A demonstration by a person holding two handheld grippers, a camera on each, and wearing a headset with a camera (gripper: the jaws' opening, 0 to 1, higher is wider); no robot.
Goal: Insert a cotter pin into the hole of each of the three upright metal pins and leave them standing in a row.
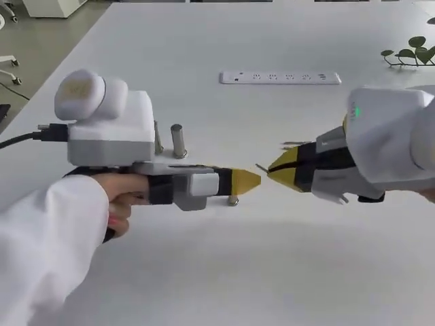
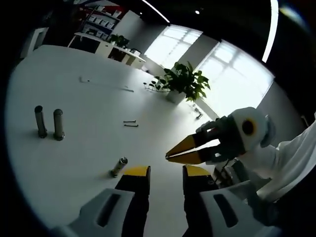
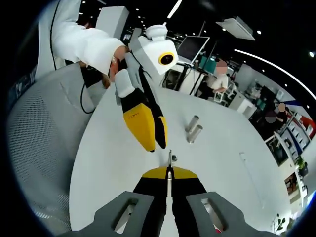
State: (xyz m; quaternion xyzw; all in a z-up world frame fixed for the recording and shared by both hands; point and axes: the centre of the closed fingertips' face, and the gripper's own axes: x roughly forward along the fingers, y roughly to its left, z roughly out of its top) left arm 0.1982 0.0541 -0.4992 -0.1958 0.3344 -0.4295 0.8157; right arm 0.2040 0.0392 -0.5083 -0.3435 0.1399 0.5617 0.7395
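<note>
While both grippers hover tip to tip above a white workbench (image 1: 204,272), we see the right gripper (image 1: 272,169) clenched on a thin cotter pin (image 1: 261,167). The cotter pin's end pokes out past the yellow fingertips toward the left gripper (image 1: 250,180). A hand (image 1: 121,204) in a white sleeve holds the left gripper, whose fingers (image 2: 136,173) are released, with a clear gap between them. One short metal pin (image 2: 118,166) sits on the bench just beneath and ahead of the left fingertips, close to the cotter pin's end. It looks tilted in the left gripper view, and we cannot tell whether it stands or lies. Two more metal pins (image 1: 178,141) stand upright side by side, behind the left fingers. Spare cotter pins (image 2: 130,123) lie on the bench beyond the right fingertips. Farther off are a white power strip (image 1: 280,78) and a green plant (image 1: 411,54)
</note>
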